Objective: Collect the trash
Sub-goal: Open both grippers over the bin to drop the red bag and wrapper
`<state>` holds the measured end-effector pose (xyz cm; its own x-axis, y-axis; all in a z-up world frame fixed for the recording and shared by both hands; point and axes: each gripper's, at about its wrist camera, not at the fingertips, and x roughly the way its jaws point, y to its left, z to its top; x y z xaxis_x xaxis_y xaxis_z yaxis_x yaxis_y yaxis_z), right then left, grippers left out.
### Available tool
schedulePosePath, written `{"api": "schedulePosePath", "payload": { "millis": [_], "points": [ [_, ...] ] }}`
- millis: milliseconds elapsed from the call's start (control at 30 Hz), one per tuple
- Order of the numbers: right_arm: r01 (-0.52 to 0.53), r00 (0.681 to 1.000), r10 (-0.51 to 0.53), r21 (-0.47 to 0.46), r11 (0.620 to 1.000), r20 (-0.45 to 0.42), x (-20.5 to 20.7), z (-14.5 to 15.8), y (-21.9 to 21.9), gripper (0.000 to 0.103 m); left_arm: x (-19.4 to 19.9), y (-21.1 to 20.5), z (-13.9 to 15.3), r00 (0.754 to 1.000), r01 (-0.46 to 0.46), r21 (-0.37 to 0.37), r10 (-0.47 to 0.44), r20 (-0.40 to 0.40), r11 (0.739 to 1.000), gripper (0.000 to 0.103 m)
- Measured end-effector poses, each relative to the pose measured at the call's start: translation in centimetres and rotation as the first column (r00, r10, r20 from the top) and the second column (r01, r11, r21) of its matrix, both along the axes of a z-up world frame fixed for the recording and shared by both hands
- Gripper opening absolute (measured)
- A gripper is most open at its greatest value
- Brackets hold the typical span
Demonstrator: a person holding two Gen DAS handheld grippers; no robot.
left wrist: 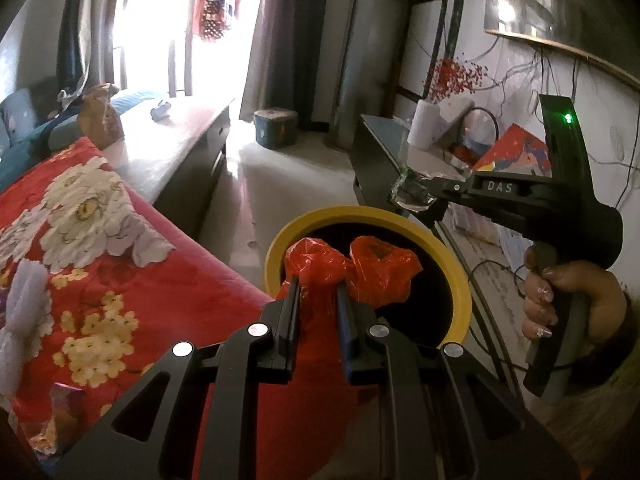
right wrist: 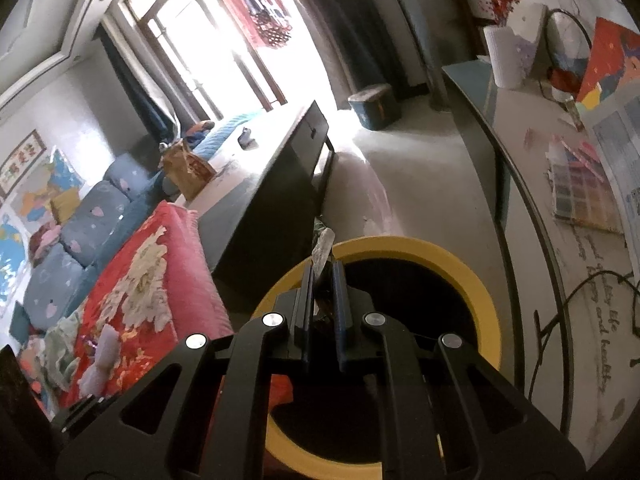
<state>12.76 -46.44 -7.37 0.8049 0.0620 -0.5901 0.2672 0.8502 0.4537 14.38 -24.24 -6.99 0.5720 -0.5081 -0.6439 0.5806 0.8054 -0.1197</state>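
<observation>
Between your left gripper's (left wrist: 318, 286) closed fingers sits the red bag (left wrist: 340, 268), so steady it while your right gripper (right wrist: 323, 268), pinching the clear wrapper (right wrist: 322, 252), releases over the yellow-rimmed bin (right wrist: 460, 264).

Legible text: "DAS" in pale letters on the black body of your right gripper (left wrist: 416, 194), left wrist view. Cursive lettering on the tabletop (right wrist: 592, 280), right wrist view; words partly legible, reading uncertain.

Floral blanket (left wrist: 100, 248) (red), paper roll (left wrist: 423, 124) on desk (right wrist: 532, 184).
</observation>
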Motion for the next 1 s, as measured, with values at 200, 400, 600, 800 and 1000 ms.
{"api": "schedulePosePath", "payload": {
  "millis": [200,400,600,800,1000],
  "points": [
    [0.015,1.0,-0.015,0.02,1.0,-0.021,0.1,-1.1,-1.1,0.006,0.7,-1.7,-1.1,1.0,0.025,0.018,-0.025,-0.016,1.0,0.016],
    [0.03,0.998,-0.027,0.052,0.998,-0.058,0.3,-2.3,-1.9,0.029,1.7,-1.9,-1.4,1.0,0.011,-0.03,-0.012,-0.022,1.0,0.078],
    [0.041,0.997,-0.038,0.044,0.998,-0.064,0.3,-2.2,-1.7,0.045,1.9,-0.5,-0.7,0.999,-0.032,-0.057,0.032,-0.004,0.998,0.088],
    [0.016,0.999,-0.015,0.024,1.0,-0.047,0.2,-1.6,-0.5,0.052,1.5,1.2,0.3,0.996,-0.084,-0.082,0.085,0.005,0.993,0.091],
    [0.002,1.0,-0.002,0.005,1.0,-0.029,0.0,-0.6,0.6,0.058,0.9,2.7,1.6,0.991,-0.118,-0.103,0.123,0.044,0.988,0.092]
  ]
}}
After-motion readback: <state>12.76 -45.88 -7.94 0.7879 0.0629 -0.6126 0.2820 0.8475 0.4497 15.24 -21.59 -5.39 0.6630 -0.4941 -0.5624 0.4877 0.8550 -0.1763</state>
